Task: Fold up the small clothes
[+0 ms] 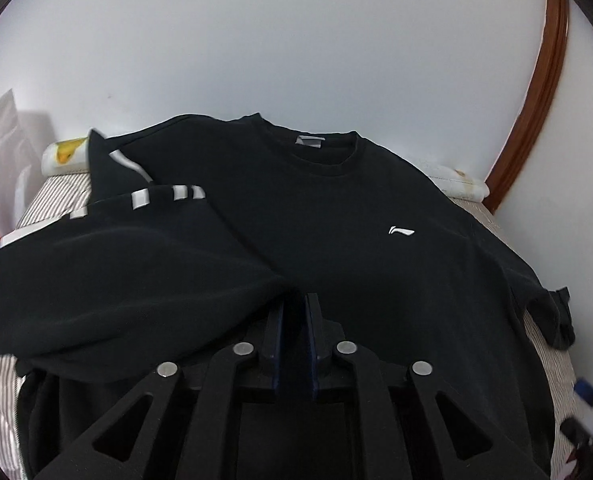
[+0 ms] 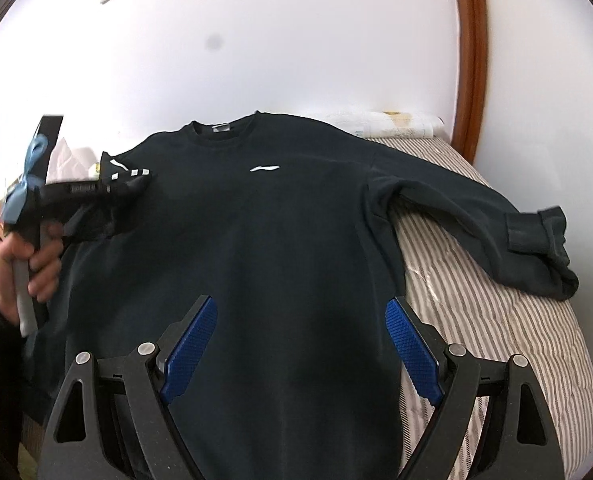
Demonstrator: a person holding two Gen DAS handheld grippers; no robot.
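With the black sweatshirt (image 2: 280, 232) spread on the striped bed (image 2: 496, 320), its striped sleeve (image 1: 108, 248) is best laid flat by the nearly closed, empty left gripper (image 1: 296, 312) while the wide-open right gripper (image 2: 302, 344) is held empty above.

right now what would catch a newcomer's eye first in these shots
A black sweatshirt spread chest-up across the striped bed, white logo on its chest. One sleeve with white stripes is folded in over the body; the other sleeve lies stretched out on the bed.
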